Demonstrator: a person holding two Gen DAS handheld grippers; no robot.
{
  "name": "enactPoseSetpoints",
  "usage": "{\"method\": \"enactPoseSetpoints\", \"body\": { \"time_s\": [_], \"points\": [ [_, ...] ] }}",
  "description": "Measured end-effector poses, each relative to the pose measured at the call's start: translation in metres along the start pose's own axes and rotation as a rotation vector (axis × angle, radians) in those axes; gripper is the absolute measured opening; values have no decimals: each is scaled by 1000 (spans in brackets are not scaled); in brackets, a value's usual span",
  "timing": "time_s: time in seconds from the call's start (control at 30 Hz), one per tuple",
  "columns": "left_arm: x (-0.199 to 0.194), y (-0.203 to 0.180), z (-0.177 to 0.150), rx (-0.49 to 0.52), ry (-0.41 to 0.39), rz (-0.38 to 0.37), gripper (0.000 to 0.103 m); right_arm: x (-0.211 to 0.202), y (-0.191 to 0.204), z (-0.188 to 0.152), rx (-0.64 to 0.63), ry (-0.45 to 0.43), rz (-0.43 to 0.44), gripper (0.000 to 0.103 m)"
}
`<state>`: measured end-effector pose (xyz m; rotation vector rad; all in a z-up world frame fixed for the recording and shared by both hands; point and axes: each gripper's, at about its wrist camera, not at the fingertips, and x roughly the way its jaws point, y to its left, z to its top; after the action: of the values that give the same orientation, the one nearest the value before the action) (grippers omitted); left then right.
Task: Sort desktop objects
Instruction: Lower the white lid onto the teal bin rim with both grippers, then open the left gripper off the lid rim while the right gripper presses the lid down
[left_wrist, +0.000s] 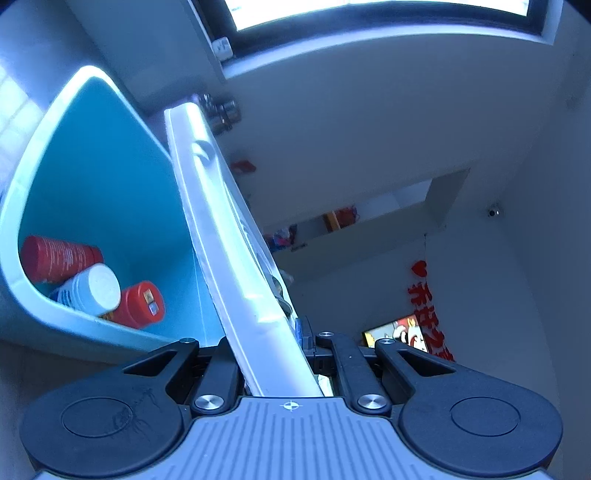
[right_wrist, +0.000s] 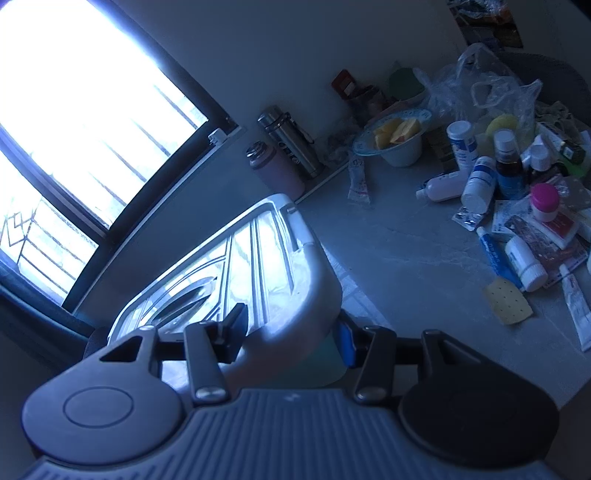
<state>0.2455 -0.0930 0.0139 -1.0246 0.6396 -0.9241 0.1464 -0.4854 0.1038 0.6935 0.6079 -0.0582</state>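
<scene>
Pale, faintly veined stone or laminate makes up the tabletop (right_wrist: 399, 243), which runs to a plain wall under a bright barred window (right_wrist: 85, 122).

Both grippers hold the storage box, a smooth plastic tub with a teal inside (left_wrist: 110, 177) and a white ribbed lid (right_wrist: 258, 258), lifted and tilted steeply. The left gripper (left_wrist: 273, 350) has its black fingers pinching the lid's glossy white edge (left_wrist: 236, 258), which runs up between them like a blade. To the left of that edge the tub's rounded interior lies open, and three cylinders rest against its lower wall: a red tube with fine white print (left_wrist: 59, 258), a white bottle with a flat round cap (left_wrist: 92, 290) touching it, and a red can (left_wrist: 138, 304) just beside the bottle.

The right gripper (right_wrist: 288, 332) clamps the lid's rounded corner; one dark finger sits on the translucent, ridged top, and the other, with a blue pad (right_wrist: 345, 341), sits under the rim.

Beyond the box, near the wall, stand a brushed steel flask (right_wrist: 290, 142) and a matte pink flask (right_wrist: 277, 171), touching or nearly so. Farther right of the box a white bowl of yellow fruit pieces (right_wrist: 395, 142) sits beside a crumpled clear plastic bag (right_wrist: 480, 81). Near the bowl lies a heap of small white bottles, a dark syrup bottle (right_wrist: 508, 162), a magenta-capped jar (right_wrist: 545, 201), foil sachets, tubes and flat boxes, and a perforated yellow sponge piece (right_wrist: 508, 301) lies nearest the box.
</scene>
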Motion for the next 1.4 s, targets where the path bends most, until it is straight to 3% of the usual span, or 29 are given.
{"method": "enactPoseSetpoints", "body": {
  "time_s": [0.33, 0.97, 1.07, 1.3, 1.4],
  "points": [
    [-17, 23, 1, -16, -59, 49, 9, 37, 10, 9, -24, 44, 18, 50],
    [-46, 55, 23, -53, -85, 158, 11, 90, 14, 4, 9, 88, 18, 51],
    [-56, 55, 22, -52, -76, 186, 14, 96, 12, 0, 24, 100, 20, 51],
    [-67, 38, 38, -50, -70, 280, 34, 98, 10, -2, 37, 95, 8, 50],
    [-59, 25, 46, 1, -43, 327, 35, 98, 11, -2, 39, 97, 7, 49]
  ]
}}
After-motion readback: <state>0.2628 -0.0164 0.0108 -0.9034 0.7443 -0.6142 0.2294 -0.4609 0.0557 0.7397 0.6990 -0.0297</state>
